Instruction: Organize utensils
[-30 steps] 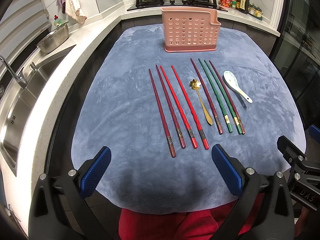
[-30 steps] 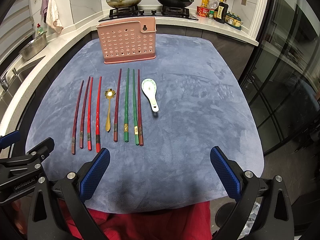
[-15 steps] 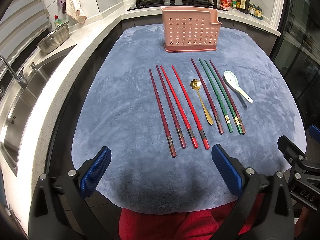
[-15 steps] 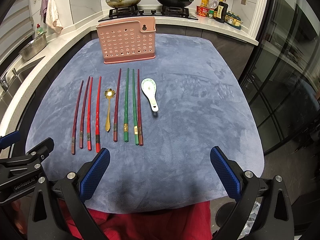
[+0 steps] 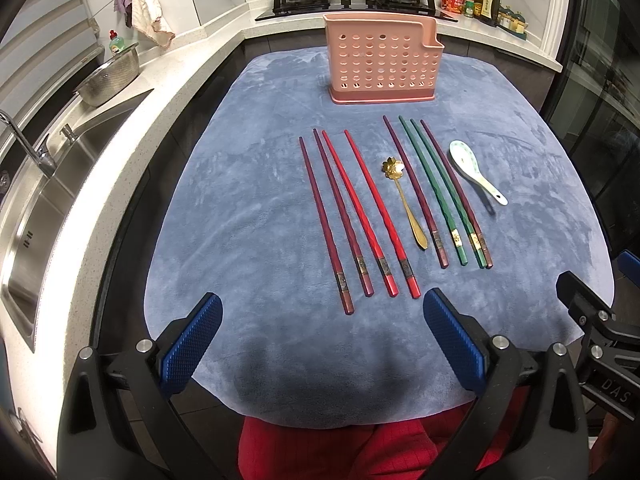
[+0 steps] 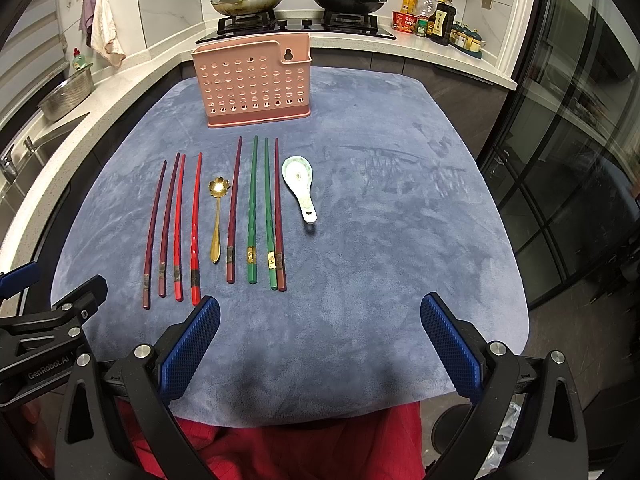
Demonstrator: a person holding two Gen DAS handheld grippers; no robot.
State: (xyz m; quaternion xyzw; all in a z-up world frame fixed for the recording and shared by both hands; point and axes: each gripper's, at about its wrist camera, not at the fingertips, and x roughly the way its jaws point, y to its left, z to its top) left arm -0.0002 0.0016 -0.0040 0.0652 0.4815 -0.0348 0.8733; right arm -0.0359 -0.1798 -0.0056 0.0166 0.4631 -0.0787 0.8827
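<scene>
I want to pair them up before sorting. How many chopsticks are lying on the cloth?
8. Left of the gold spoon: two maroon chopsticks, then two red chopsticks. Right of it: a maroon one, two green chopsticks, and another maroon one. None looks hidden.

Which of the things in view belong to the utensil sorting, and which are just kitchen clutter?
Job:
pink holder
dark red chopsticks
red chopsticks
green chopsticks
gold spoon
ceramic spoon
left gripper and right gripper, both open

Lying about:
two lidded pans
sauce bottles
metal colander
hanging cloths
sink
</scene>
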